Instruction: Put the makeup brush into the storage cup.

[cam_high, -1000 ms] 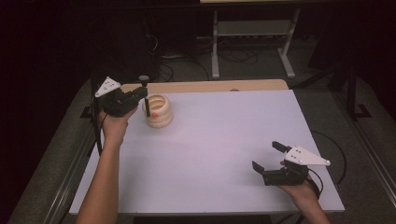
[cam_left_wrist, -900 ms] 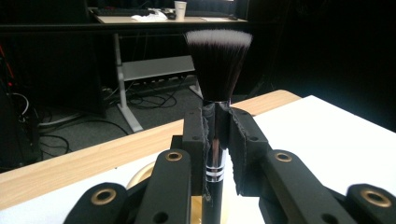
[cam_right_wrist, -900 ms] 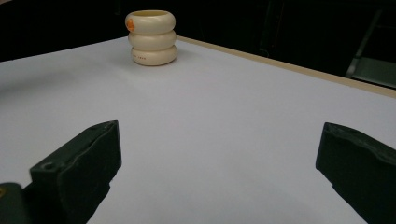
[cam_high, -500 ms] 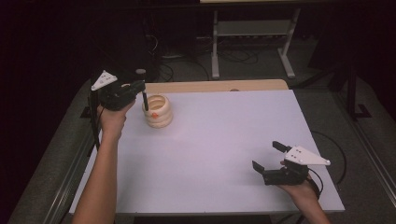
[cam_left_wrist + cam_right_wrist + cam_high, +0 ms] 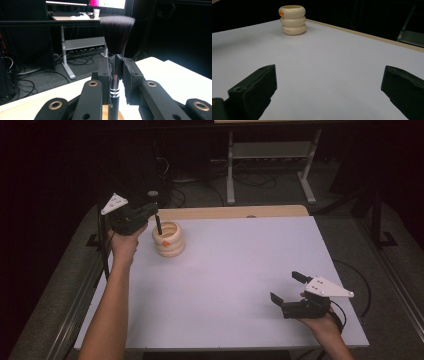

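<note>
Brush (image 5: 116, 47) and left gripper (image 5: 151, 213) are seen slightly higher and farther toward the table's far-left corner than half a second ago, when the black handle sat lower in the holder; a second ago the gripper was held lower again, beside the holder's rim. The right gripper (image 5: 286, 287) is unchanged across all three moments. In the high view, the brush handle is seen hanging from the left gripper's tip with its lower end over the mouth of the cream ribbed holder (image 5: 169, 239), which stands at about 4 o'clock from that gripper; whether the handle's end is clear of the rim cannot be told. In the left gripper view, the jaws are shut on the brush's silver-banded ferrule, with the dark bristle head upright above them. An orange round sticker (image 5: 281, 13) is carried on the holder's top ring, and a faint dark marking on its bottom ring is too small to be read. The right gripper is held wide open over the white table (image 5: 240, 270) near its near-right corner, nothing between its jaws, with the holder well apart at about 10 o'clock.
</note>
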`<state>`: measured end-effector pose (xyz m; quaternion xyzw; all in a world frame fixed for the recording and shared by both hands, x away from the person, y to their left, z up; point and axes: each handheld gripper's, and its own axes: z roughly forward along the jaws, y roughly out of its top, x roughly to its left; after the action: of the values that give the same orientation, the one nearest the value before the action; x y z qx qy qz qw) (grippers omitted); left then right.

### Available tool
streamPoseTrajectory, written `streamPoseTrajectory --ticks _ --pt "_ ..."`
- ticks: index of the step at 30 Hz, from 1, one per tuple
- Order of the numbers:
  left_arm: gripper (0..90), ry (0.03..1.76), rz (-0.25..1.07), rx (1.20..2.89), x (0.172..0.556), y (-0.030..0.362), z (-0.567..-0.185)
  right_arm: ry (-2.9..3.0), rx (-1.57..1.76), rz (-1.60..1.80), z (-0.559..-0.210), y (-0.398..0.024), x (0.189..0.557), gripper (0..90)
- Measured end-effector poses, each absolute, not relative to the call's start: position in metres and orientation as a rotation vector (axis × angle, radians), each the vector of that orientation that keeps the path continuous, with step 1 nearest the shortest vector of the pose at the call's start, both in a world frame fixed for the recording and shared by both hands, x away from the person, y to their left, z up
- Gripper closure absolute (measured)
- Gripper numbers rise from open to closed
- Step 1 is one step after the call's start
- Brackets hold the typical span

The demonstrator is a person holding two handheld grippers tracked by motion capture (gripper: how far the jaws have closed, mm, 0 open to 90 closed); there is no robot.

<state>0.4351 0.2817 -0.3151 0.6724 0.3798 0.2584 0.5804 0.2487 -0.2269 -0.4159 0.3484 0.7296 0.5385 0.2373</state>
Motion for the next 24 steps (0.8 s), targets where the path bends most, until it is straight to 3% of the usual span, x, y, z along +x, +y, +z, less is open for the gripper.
streamPoseTrajectory --ticks 24 --pt "77.3 0.919 0.597 1.613 0.454 0.275 -0.337 1.998 0.97 1.48 -0.416 -0.227 0.247 0.0"
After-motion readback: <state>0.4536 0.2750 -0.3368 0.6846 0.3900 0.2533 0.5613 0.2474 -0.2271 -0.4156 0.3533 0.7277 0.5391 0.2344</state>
